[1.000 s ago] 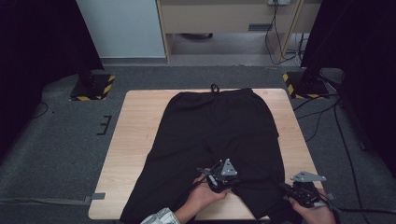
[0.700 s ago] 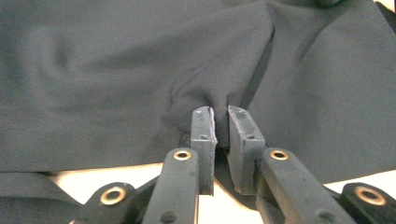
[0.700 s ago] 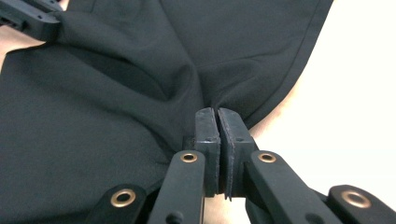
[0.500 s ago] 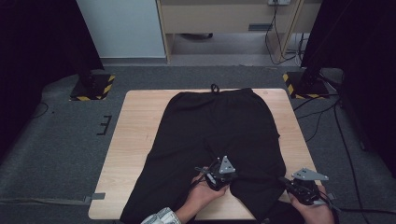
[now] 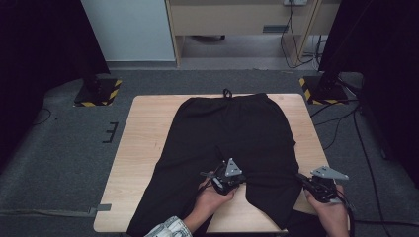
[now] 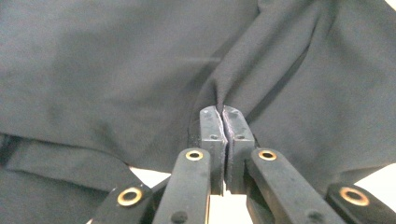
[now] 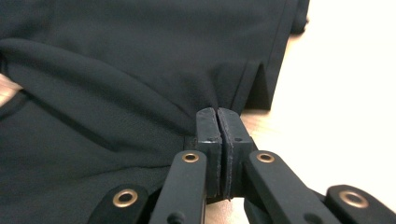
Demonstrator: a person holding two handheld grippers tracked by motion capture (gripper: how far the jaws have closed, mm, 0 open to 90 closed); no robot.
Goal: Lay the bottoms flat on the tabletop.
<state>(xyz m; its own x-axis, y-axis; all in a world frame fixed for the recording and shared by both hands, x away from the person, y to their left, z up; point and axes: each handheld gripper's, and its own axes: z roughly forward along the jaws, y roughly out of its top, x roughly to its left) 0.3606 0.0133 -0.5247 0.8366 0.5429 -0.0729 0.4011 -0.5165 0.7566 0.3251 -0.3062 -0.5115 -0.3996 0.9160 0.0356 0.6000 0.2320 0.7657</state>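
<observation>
Black trousers [image 5: 232,133] lie flat on the wooden table [image 5: 143,143], waistband at the far edge and legs toward me. My left gripper [image 5: 217,177] sits at the inner edge where the legs part. Its jaws [image 6: 225,122] are shut on a pinched fold of the black fabric [image 6: 116,70]. My right gripper [image 5: 304,180] is at the outer edge of the right leg near the table's right side. Its jaws [image 7: 217,122] are shut on the fabric [image 7: 116,56] beside a small side slit, with bare table [image 7: 336,93] to the right.
The table's near edge lies just under both hands. Two dark stands with yellow-black striped bases [image 5: 96,91] [image 5: 323,89] are on the grey carpet beyond the far corners. Cables [image 5: 346,123] run along the floor on the right. A pale cabinet [image 5: 222,19] stands behind.
Both grippers have shifted a little up the picture, the right one more, each still pinching the fabric. The trousers' lower right part has moved slightly with them.
</observation>
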